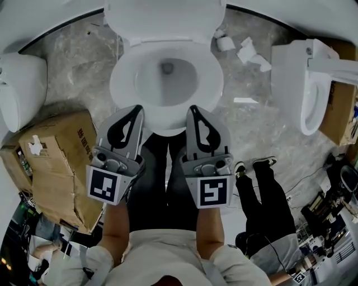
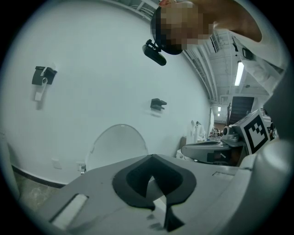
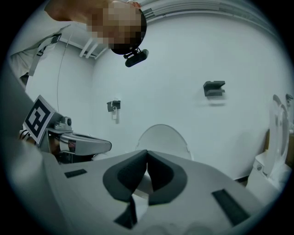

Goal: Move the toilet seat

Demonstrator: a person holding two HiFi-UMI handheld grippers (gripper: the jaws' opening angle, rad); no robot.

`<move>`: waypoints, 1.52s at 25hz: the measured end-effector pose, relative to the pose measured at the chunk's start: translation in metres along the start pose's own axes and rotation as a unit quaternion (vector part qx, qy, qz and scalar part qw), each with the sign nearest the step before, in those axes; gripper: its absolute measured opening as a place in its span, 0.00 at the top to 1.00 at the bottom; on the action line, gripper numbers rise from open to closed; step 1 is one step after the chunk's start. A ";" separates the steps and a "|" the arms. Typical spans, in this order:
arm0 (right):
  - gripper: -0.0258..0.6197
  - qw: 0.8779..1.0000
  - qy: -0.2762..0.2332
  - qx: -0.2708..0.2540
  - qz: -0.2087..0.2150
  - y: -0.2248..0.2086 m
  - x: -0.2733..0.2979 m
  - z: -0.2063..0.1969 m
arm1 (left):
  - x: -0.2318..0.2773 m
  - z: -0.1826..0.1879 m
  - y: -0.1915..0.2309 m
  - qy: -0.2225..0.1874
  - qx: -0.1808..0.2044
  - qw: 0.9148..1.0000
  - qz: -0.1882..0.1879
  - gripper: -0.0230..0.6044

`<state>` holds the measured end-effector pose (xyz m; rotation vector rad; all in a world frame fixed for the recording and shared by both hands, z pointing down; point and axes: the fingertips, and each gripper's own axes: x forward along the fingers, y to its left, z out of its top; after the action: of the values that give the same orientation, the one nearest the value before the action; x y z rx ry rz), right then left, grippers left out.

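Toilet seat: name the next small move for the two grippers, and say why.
Probably slide both shut tips under the front edge of the white oval plastic toilet seat and tip it up. The left gripper and right gripper are side by side at that edge, jaws together on nothing; the seat lies flat and the white lid already stands raised.

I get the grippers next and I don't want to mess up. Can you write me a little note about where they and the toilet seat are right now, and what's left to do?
Left gripper: jaws shut, with nothing visibly held. Its tips are over the front edge of the toilet seat.
Right gripper: the same, right beside it.
Seat: it looks flat on the bowl. The lid stands upright behind it.
Done: both grippers are at the seat's front.
Left: take hold of the seat and move it.
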<state>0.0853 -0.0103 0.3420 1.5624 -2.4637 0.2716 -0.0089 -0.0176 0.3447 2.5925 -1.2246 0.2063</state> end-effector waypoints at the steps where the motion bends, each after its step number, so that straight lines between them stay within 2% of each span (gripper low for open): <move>1: 0.96 1.000 0.000 -0.001 0.000 -0.001 0.002 0.001 | 0.001 0.002 0.001 -0.002 0.001 1.000 0.000 0.97; 28: 0.96 0.997 -0.059 -0.040 0.001 -0.030 0.062 0.058 | 0.049 0.057 0.046 -0.034 0.022 0.999 0.016 0.97; 38: 0.96 0.997 -0.064 -0.048 0.012 -0.043 0.087 0.071 | 0.071 0.070 0.063 -0.041 0.026 0.999 0.023 0.97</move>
<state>0.0827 -0.1232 0.2995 1.5570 -2.5511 0.0589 -0.0122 -0.1289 0.3063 2.6417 -1.3251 0.1439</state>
